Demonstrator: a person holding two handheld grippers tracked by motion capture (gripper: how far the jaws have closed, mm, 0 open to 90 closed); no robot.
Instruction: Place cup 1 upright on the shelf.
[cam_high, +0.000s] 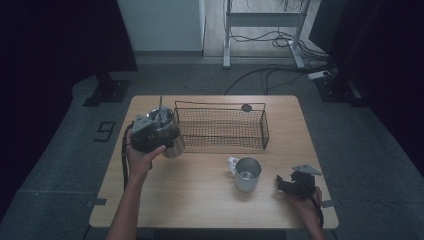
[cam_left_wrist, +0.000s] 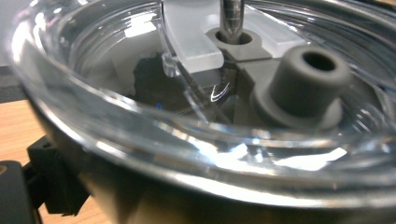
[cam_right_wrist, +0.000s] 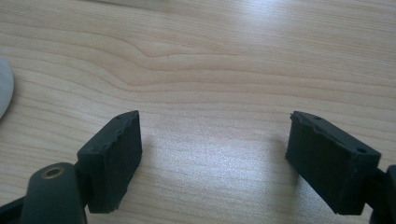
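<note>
Closest thing to any lens is the clear lid (cam_left_wrist: 140, 116) of the steel tumbler (cam_high: 172, 140), practically pressed up against the left gripper view. You can see a metal straw (cam_left_wrist: 232, 18) going down through a grey hole in it, and a chunky grey spout (cam_left_wrist: 308, 79) just beside that.

From the high view, the left gripper (cam_high: 161, 132) has that tumbler clamped between its jaws, with the left hand (cam_high: 142, 157) wrapped around the gripper body. The tumbler is over the left part of the wooden table (cam_high: 200, 200), tipped a bit, just beside the left end of the black wire basket (cam_high: 220, 127). Can't tell whether its base touches the wood or hangs just above it.

Right gripper (cam_high: 287, 184) is a different story: it sits low at the right front of the table in the right hand (cam_high: 305, 202), jaws spread wide with nothing but bare wood grain between them in its own view. It points toward a steel mug (cam_high: 247, 174) with a white handle, standing upright near it but not touching.

Basket sits across the middle back of the table. A small dark round thing (cam_high: 246, 107) lies by its far rim, too small to make out.
</note>
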